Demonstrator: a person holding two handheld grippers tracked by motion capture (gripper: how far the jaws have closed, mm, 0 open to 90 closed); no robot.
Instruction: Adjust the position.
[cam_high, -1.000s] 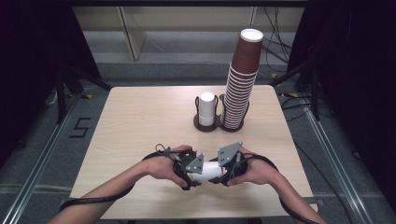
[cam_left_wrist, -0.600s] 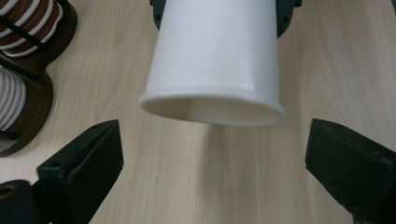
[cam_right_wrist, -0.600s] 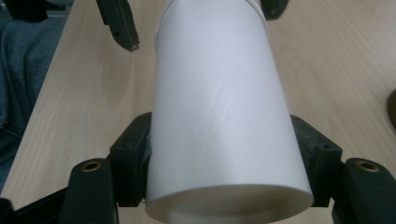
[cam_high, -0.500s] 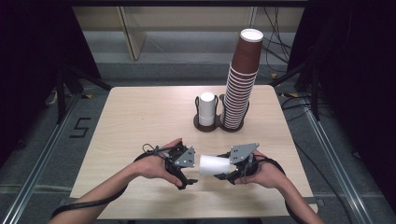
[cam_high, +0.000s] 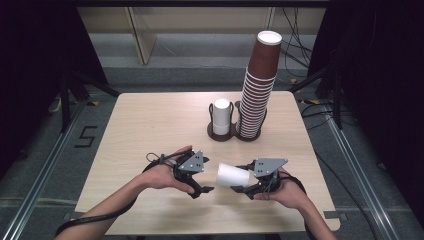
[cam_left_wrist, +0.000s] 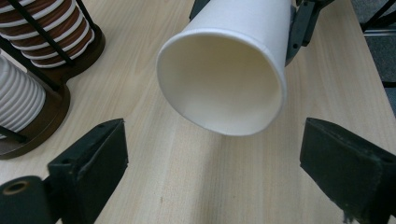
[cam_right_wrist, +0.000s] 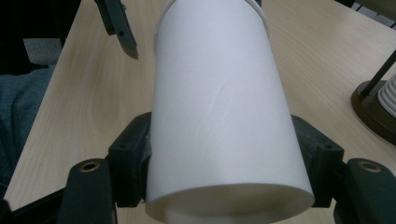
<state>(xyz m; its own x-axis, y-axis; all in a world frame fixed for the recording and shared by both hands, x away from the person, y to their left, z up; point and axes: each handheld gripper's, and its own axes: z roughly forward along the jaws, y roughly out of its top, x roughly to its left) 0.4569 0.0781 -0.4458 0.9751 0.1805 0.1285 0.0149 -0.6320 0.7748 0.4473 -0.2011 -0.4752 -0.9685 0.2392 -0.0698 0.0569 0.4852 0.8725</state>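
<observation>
Lower centre of high view | white cup clamped sideways by right gripper | left gripper released, jaws wide | cup wall may be crushed by squeeze

Matt white paper cup with a faint crease, clamped between matt black plastic pads of the right gripper, pale smooth wood-grain table beneath, glossy ribbed brown paper cup stack beyond the tongs

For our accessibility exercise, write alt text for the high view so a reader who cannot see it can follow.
A person's right gripper holds a white paper cup on its side above a wooden table, while the left gripper sits open beside the cup's mouth. Behind stand a tall brown cup stack and a short white cup stack in a holder.
</observation>
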